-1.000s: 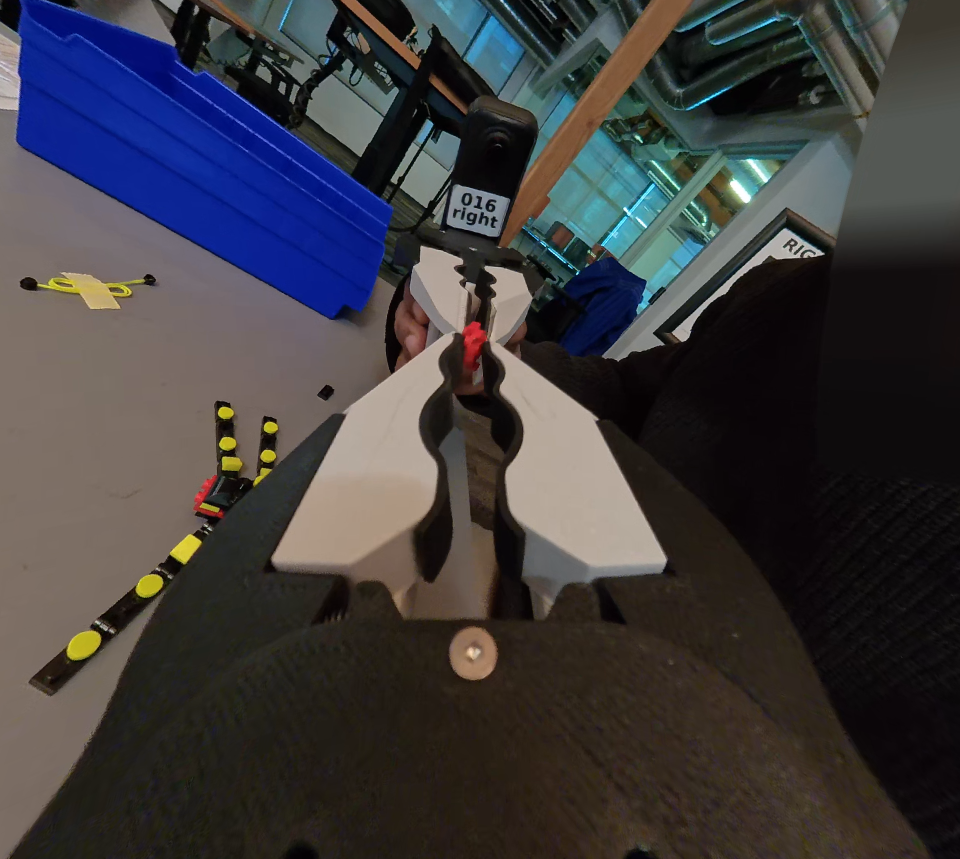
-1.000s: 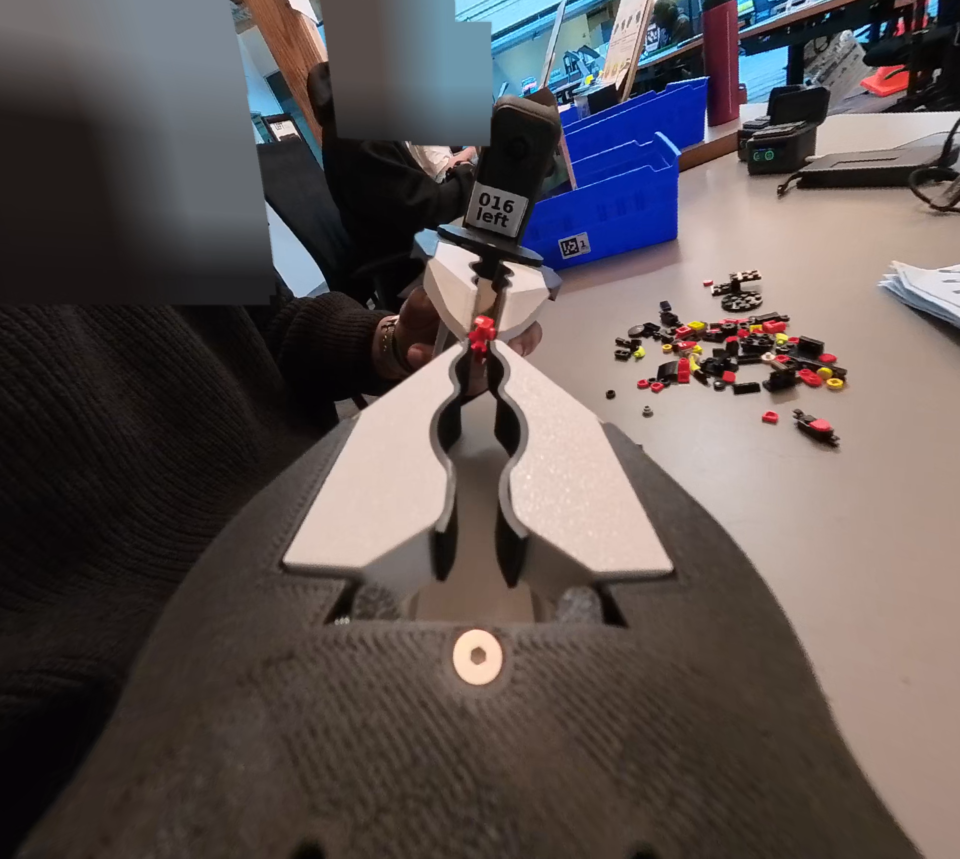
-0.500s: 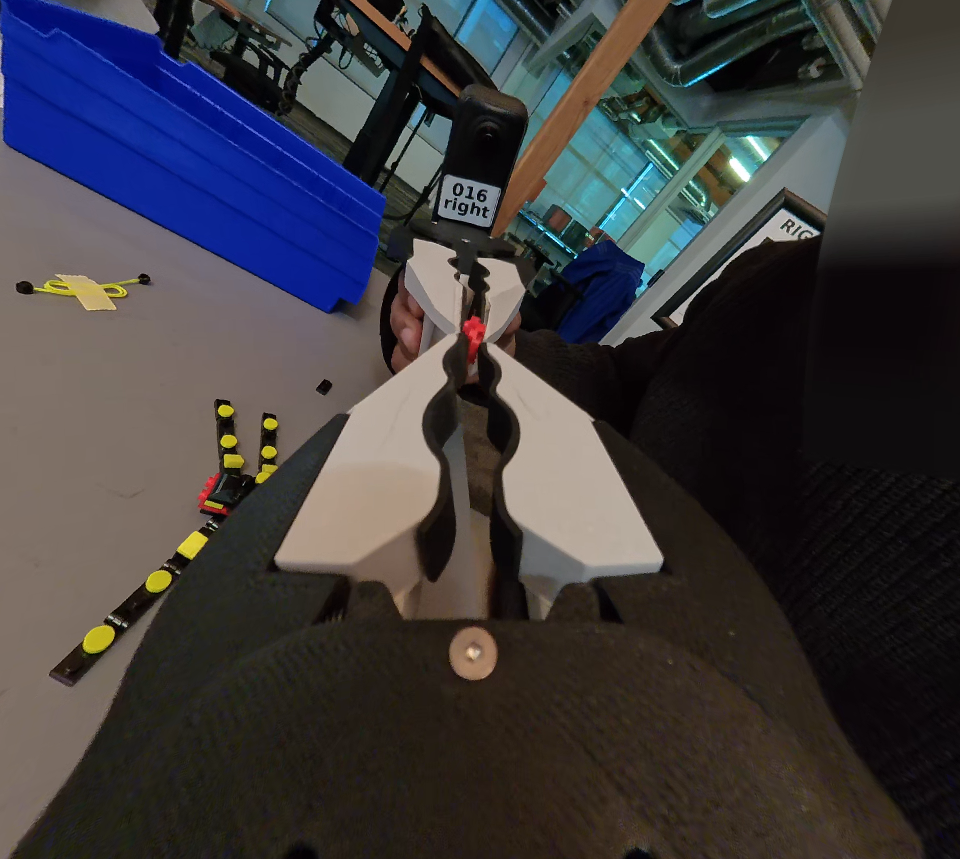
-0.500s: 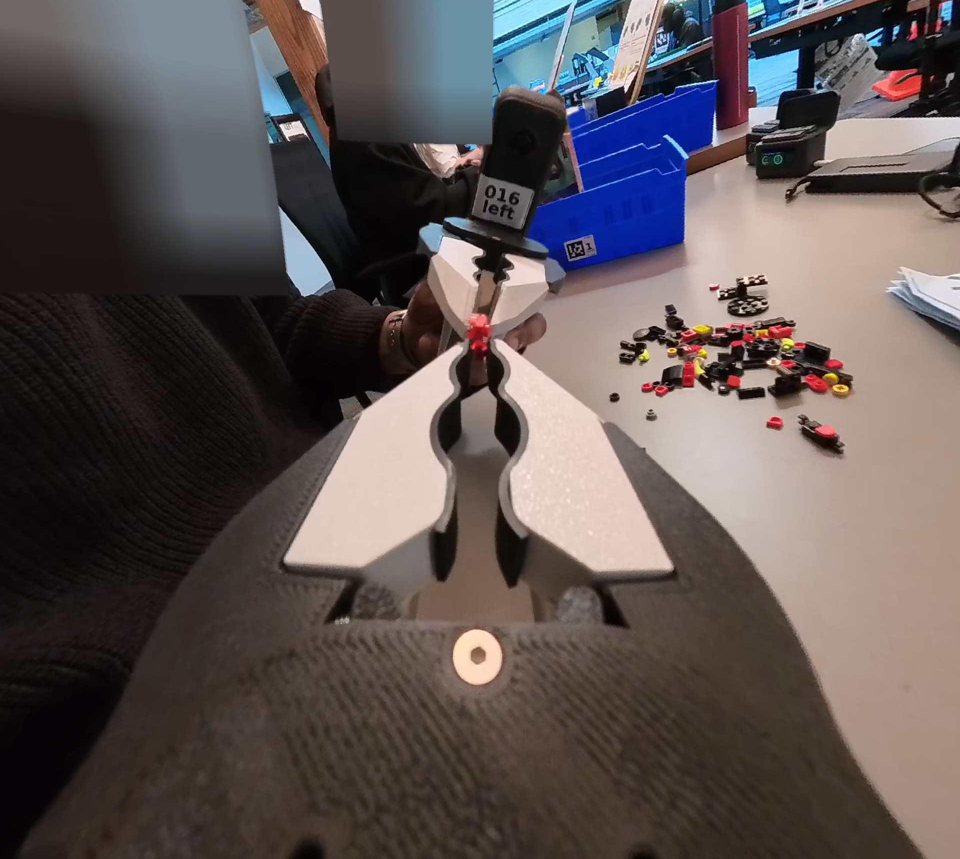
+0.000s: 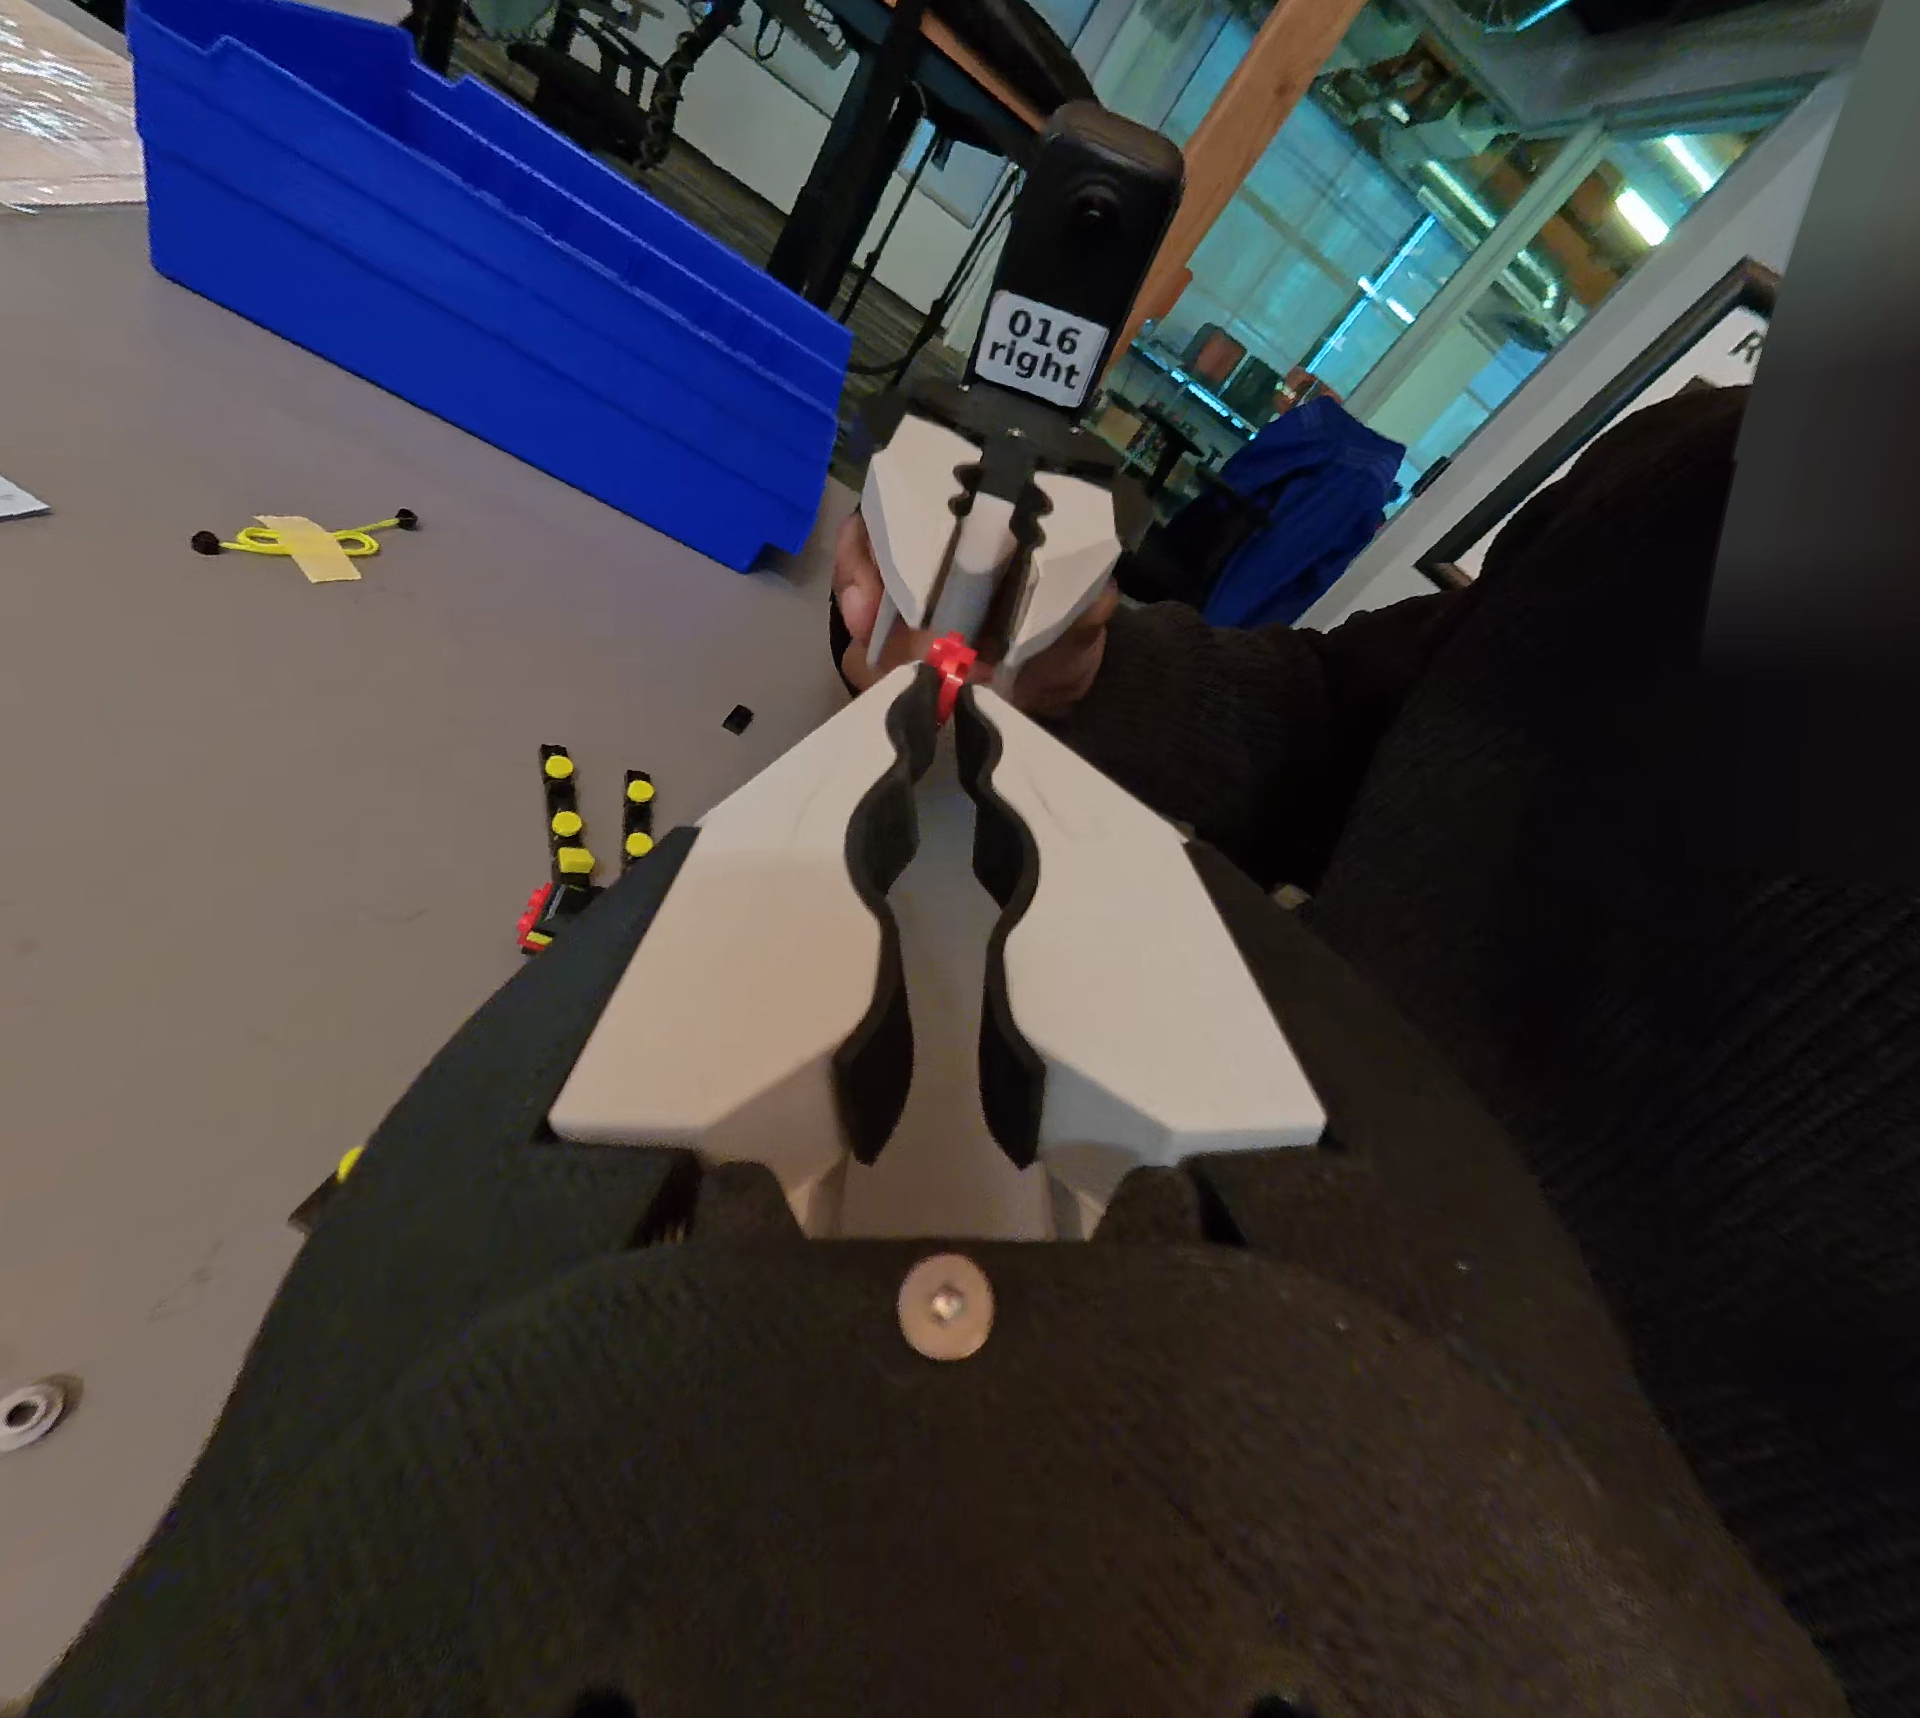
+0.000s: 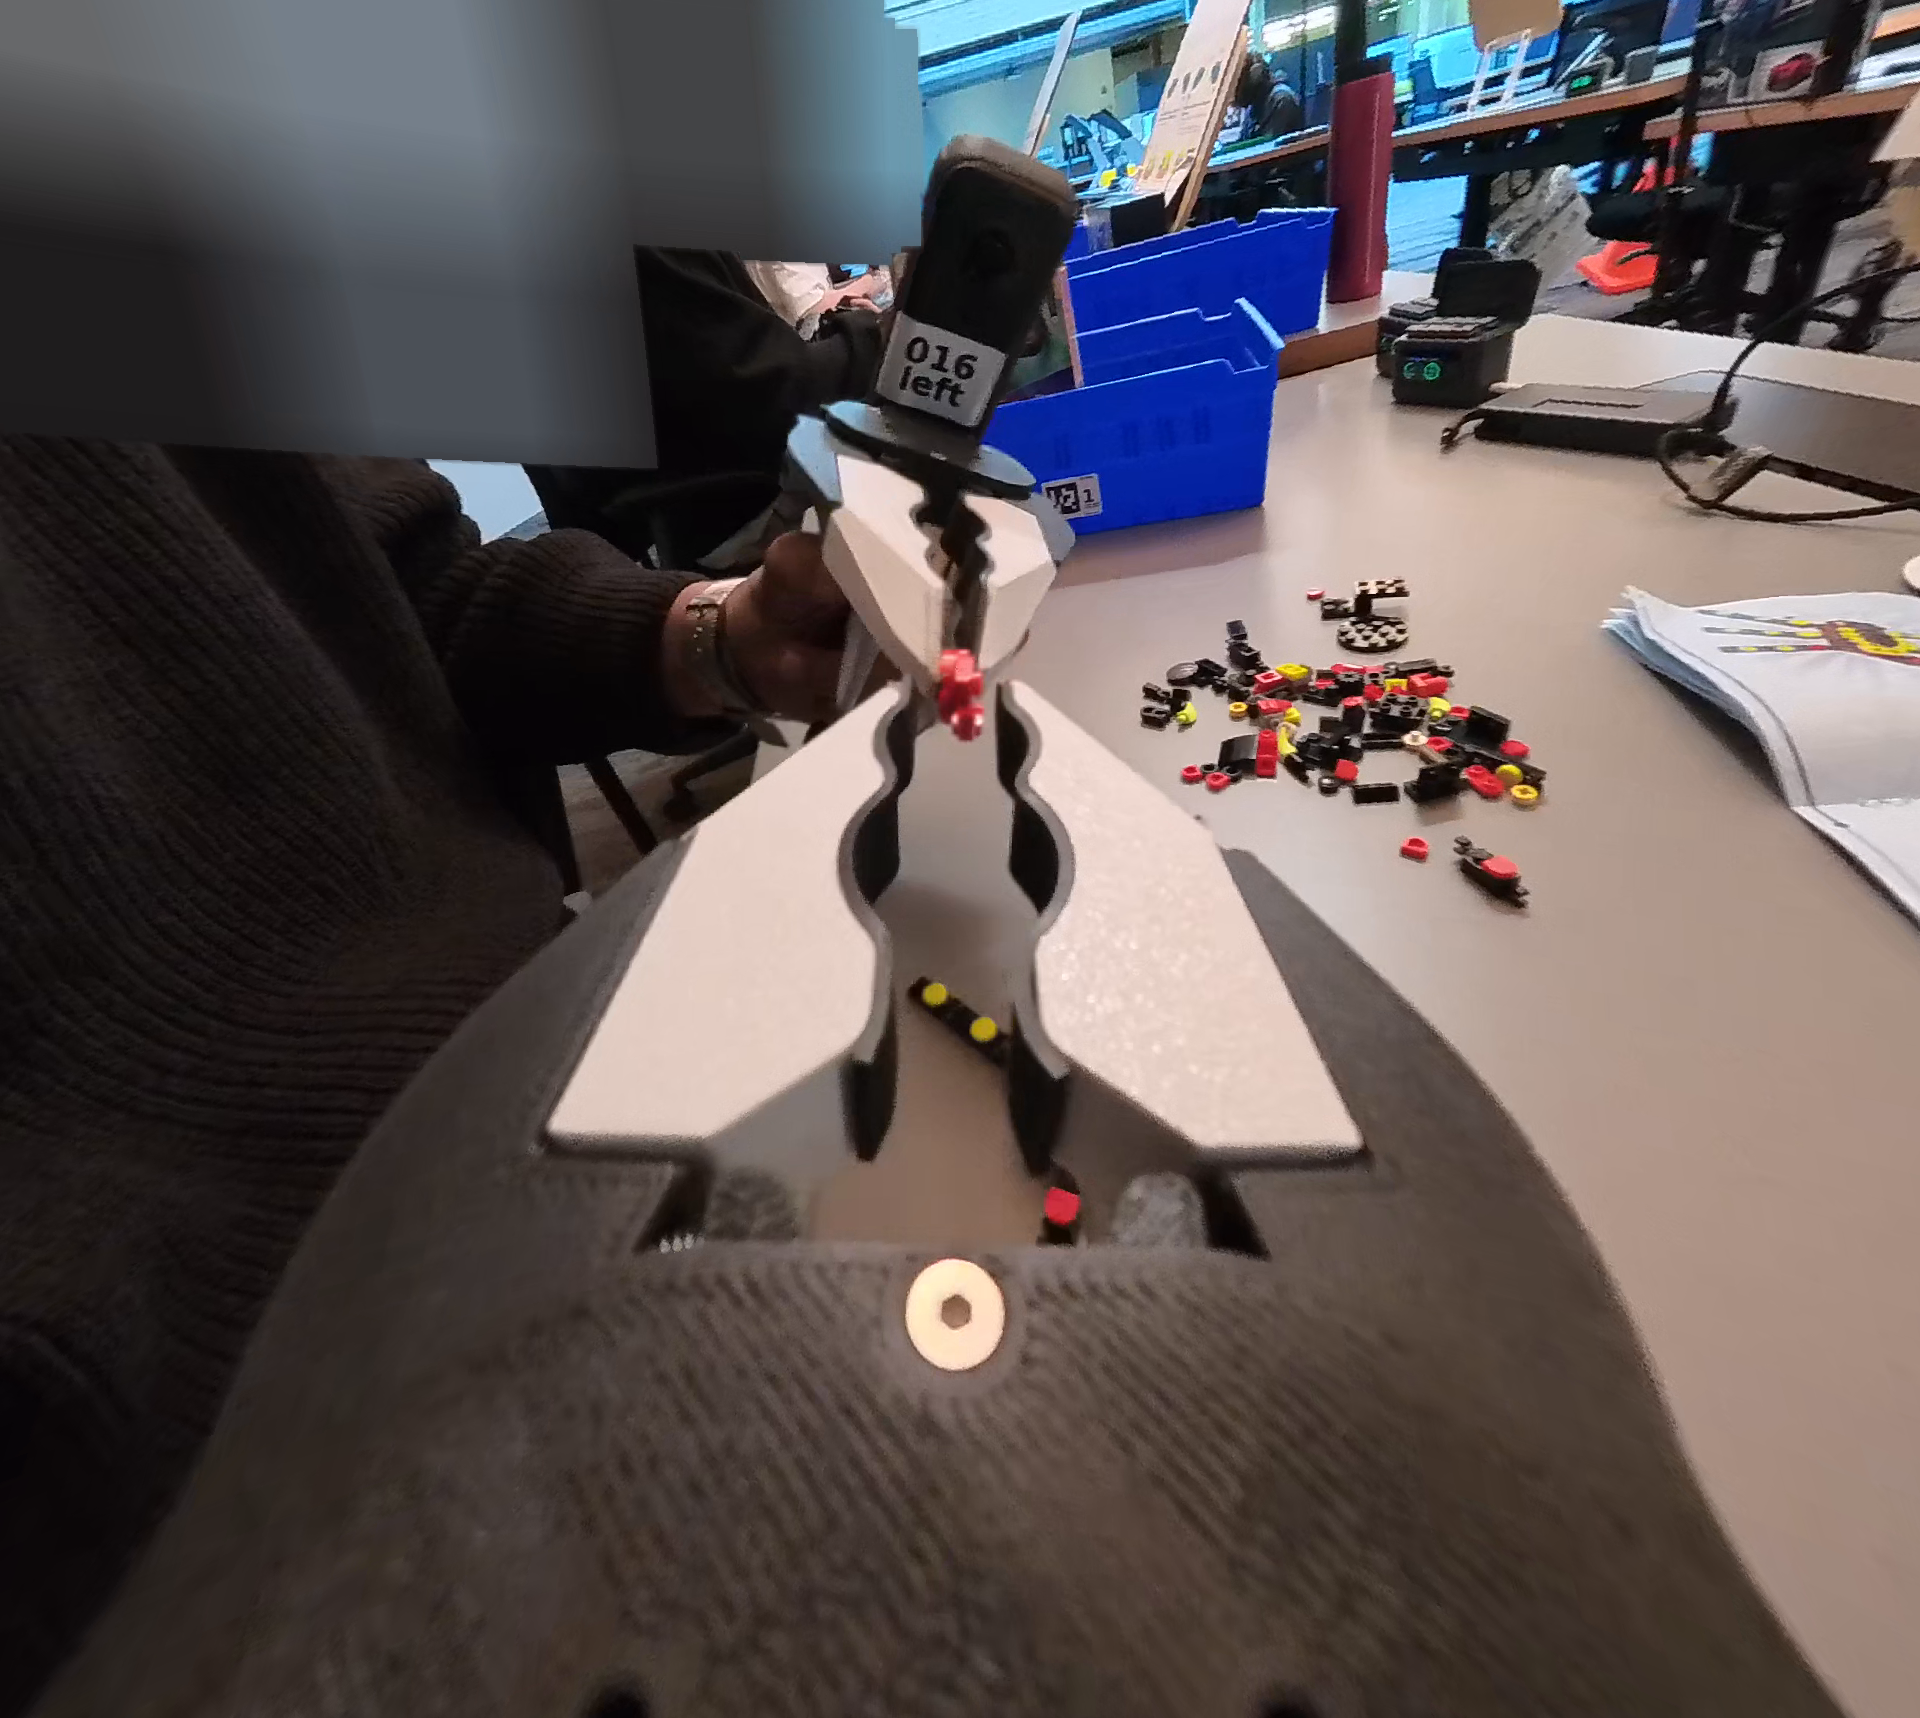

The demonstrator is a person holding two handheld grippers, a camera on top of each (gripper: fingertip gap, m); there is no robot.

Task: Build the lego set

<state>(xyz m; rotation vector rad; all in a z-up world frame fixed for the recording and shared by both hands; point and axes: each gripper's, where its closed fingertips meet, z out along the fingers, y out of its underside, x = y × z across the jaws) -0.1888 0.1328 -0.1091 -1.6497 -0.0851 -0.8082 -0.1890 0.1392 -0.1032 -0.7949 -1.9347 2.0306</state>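
Up above the grey table [image 5: 312, 733], the left gripper [image 5: 940, 700] pinches a small red lego piece [image 5: 948, 666] at its tips. Facing it, the right gripper [image 6: 948, 712] stands spread — seemingly clear of the piece. Loose bricks [image 6: 1340, 723] lie at two o'clock.

A: Obstacles, right wrist view?
B: Loose lego pile [image 6: 1351, 723] at 2 o'clock; instruction booklet [image 6: 1787, 692] at 3 o'clock; blue bin [image 6: 1153, 432] at 12 o'clock.
A: Clearance?
B: Bare table [image 6: 1558, 1097] at 4 o'clock.
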